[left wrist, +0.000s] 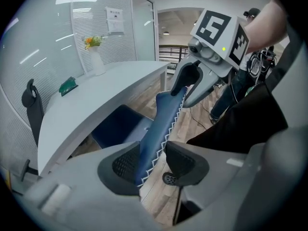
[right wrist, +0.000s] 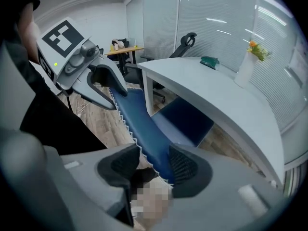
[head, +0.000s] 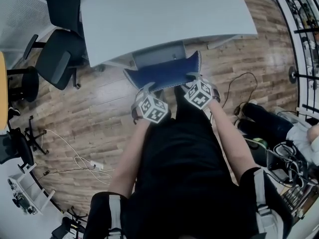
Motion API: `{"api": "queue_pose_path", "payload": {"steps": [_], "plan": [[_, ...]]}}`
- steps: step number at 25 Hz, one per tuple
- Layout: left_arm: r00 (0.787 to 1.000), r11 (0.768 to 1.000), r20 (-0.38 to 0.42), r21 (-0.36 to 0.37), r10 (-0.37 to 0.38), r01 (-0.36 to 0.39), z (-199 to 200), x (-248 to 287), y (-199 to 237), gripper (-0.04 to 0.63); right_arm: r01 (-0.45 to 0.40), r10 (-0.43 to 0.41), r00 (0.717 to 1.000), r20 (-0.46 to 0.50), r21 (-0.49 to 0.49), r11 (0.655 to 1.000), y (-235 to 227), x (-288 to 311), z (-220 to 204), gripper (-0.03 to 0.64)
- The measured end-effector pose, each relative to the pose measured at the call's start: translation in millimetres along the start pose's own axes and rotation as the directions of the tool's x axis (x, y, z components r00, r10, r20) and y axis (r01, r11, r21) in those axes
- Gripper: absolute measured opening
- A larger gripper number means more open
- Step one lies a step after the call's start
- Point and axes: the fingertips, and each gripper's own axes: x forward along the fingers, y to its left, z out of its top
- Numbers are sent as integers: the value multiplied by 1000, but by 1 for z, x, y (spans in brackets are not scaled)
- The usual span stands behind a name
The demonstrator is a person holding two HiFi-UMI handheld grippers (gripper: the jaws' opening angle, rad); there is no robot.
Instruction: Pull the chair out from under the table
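Head view: a blue chair (head: 163, 73) is seen straight ahead of the person. The top edge of its backrest is just outside the near edge of the white table (head: 164, 14).
Chair seat: it is tucked under the tabletop, as shown in both gripper views.
Chair backrest: it is upright and blue, with white zigzag stitching along its edge. The 2 grippers are placed at its top edge, 1 towards each end.
Left gripper (left wrist: 151, 163): the jaws are held wide. The backrest edge is set between them and lies against the pad at the picture's left. A gap, with floor showing through, is left at the other pad.
Right gripper (right wrist: 155, 165): the jaws are held wide. The backrest is set between them, close against the pad at the picture's right, and a gap is left at the other pad. No squeeze on the backrest is seen.
Table: the top is curved and white. A white vase (left wrist: 96, 61) with flowers and a green item (left wrist: 69, 84) are stood on its far side.
Floor (head: 104, 113): it is laid in wood planks. White cables (head: 79, 161) are strewn on it to the person's left.
Surroundings: a black office chair (head: 60, 59) is parked at the table's left end.
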Motion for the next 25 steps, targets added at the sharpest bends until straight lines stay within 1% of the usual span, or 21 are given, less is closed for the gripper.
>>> {"api": "queue_pose_path", "payload": {"steps": [4, 6, 9, 12, 18, 25], "plan": [[1000, 1000, 8, 30, 3, -3, -12, -3, -19, 164, -7, 8, 1000, -14, 19, 1000, 17, 0, -15, 193], [1000, 999, 11, 38, -14, 13, -13, -2, -22, 161, -4, 4, 1000, -11, 22, 1000, 18, 0, -18, 195], [999, 998, 4, 24, -53, 53, -17, -2, -29, 158, 8, -8, 1000, -9, 32, 999, 23, -1, -23, 196], [997, 997, -11, 5, -73, 73, -25, -3, -39, 158, 6, -5, 1000, -24, 45, 999, 34, 0, -31, 198], [991, 993, -66, -12, -118, 118, -37, -5, -55, 154, -19, 24, 998, -65, 75, 997, 51, 1, -42, 198], [984, 992, -130, -27, -122, 119, -59, -10, -84, 150, -40, 50, 994, -97, 101, 994, 83, 1, -64, 198]]}}
